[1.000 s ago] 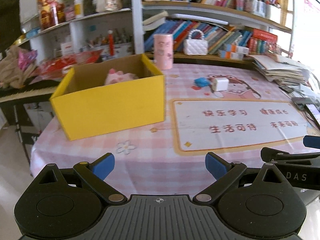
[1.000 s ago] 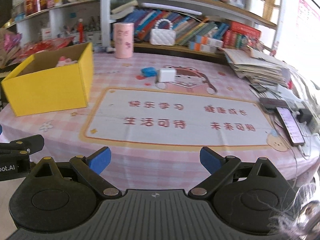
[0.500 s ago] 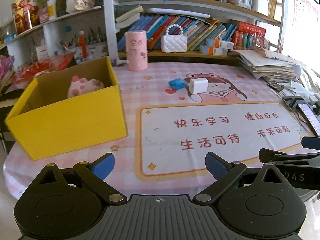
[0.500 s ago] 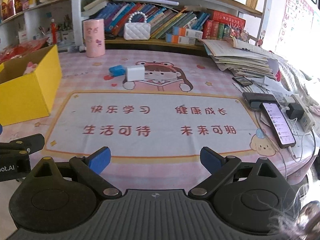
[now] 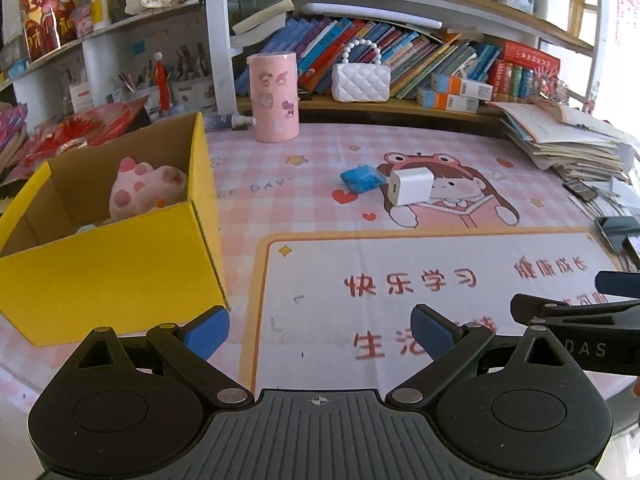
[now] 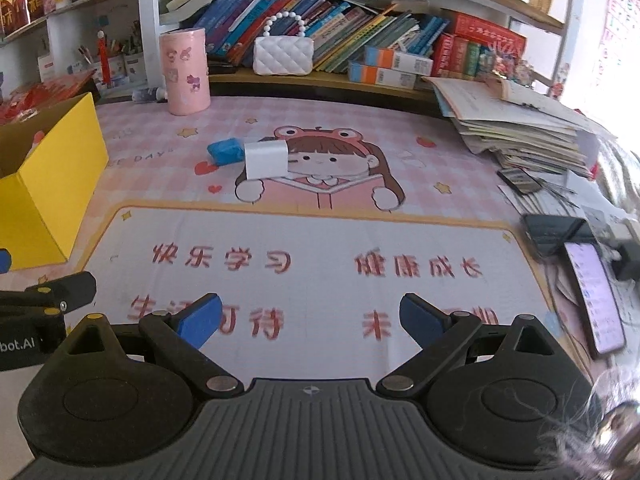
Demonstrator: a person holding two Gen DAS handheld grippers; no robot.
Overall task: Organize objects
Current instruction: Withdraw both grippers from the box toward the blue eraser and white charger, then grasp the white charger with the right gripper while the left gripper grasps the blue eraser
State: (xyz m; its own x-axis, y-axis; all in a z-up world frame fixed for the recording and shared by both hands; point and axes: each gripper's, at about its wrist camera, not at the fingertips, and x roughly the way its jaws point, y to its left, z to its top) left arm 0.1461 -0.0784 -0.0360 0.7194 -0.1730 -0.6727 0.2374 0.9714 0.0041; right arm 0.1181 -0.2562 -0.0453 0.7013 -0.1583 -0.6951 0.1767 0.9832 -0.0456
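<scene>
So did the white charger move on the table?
No. The white charger still sits beside the blue thing on the cartoon girl; only the cameras came closer.

The pink printed bench [image 6: 320, 248] lies bare ahead of both tools. A yellow cardboard box [image 5: 120, 264] blocks the left side, a stack of papers [image 6: 520, 128] and a lit phone [image 6: 596, 300] crowd the right edge, and a pink cylindrical holder [image 5: 274, 98] stands at the back.
</scene>
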